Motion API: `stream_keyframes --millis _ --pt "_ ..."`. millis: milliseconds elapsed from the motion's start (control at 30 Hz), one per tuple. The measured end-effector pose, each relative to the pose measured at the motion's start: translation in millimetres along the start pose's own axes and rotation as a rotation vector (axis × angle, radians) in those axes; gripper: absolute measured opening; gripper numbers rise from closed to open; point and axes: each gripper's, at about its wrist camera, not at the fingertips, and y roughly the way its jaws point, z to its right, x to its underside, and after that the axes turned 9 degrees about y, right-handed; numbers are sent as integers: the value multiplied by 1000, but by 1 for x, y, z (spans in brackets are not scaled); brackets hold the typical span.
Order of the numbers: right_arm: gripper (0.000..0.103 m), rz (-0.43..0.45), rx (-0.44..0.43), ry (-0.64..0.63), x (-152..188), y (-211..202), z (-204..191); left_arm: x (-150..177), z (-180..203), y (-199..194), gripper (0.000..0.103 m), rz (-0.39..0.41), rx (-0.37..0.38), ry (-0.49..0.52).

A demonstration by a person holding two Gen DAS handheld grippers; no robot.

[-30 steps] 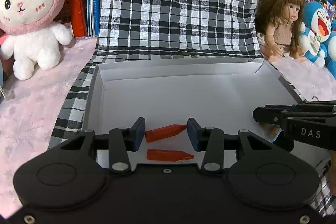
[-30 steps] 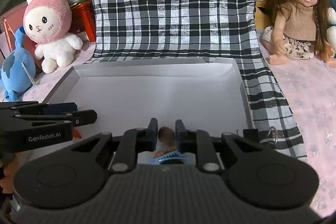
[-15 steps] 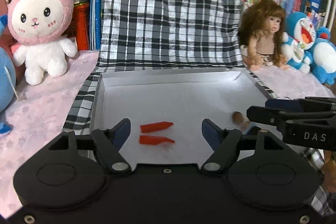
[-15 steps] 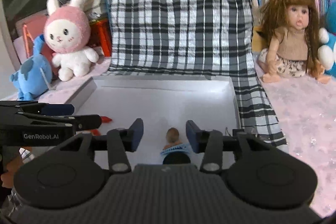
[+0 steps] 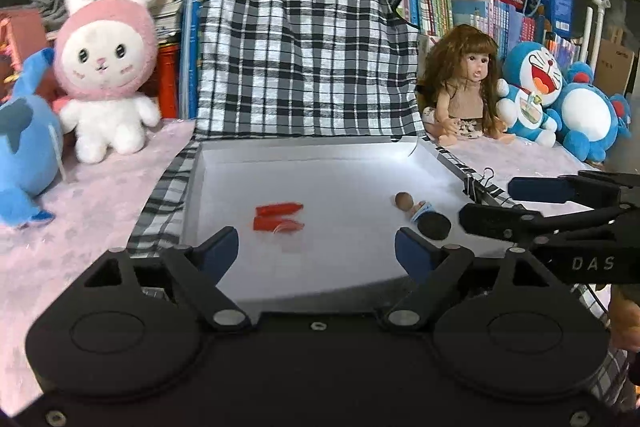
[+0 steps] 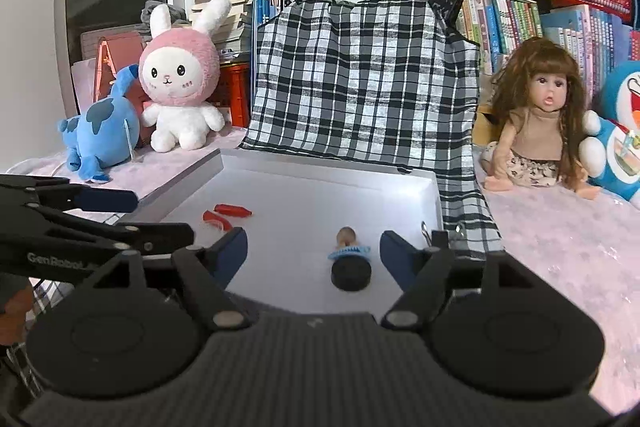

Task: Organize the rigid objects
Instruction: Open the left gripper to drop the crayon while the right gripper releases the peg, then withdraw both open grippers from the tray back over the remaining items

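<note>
Two red pointed pieces lie side by side in the left part of a white open box; they also show in the right wrist view. A small figure with a brown knob, blue frill and black round base lies in the box's right part, also in the right wrist view. My left gripper is open and empty, above the box's near edge. My right gripper is open and empty, just behind the figure.
The box sits on a black-and-white plaid cloth over a pink covering. A pink bunny plush and a blue plush sit left. A doll and blue cat plushes sit right. A binder clip grips the box's right rim.
Both grippers have opened wide and pulled back and up from the box. The red piece and the figure now lie free on the box floor.
</note>
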Motion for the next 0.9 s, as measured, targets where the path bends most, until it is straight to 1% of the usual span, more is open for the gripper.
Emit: stream_keyframes --millis 167,333,467,567,633,700,800,833,900 --pt "85 19 1 -4 13 -16 -1 23 -6 -14 85 -6 -8 -42" --pt "85 32 13 -43 30 -26 -9 41 -9 -28 85 4 -23 -66" --pt "85 33 19 -72 44 -34 -15 51 -6 -37 84 5 -23 -63" --pt "85 23 23 -86 54 -39 -17 58 1 -41 79 -6 -18 -25" --pt "85 10 28 -90 60 -42 -18 62 6 -44 73 -15 -21 -4" --pt "85 0 23 -95 65 -45 -19 65 10 -45 64 -25 -10 15" --pt "85 5 24 -116 71 -51 -21 69 14 -49 58 -39 6 31" --pt "84 7 32 -125 73 -53 -22 70 15 -51 57 -44 12 36" --pt "81 7 47 -142 76 -56 -23 72 16 -53 50 -51 20 38"
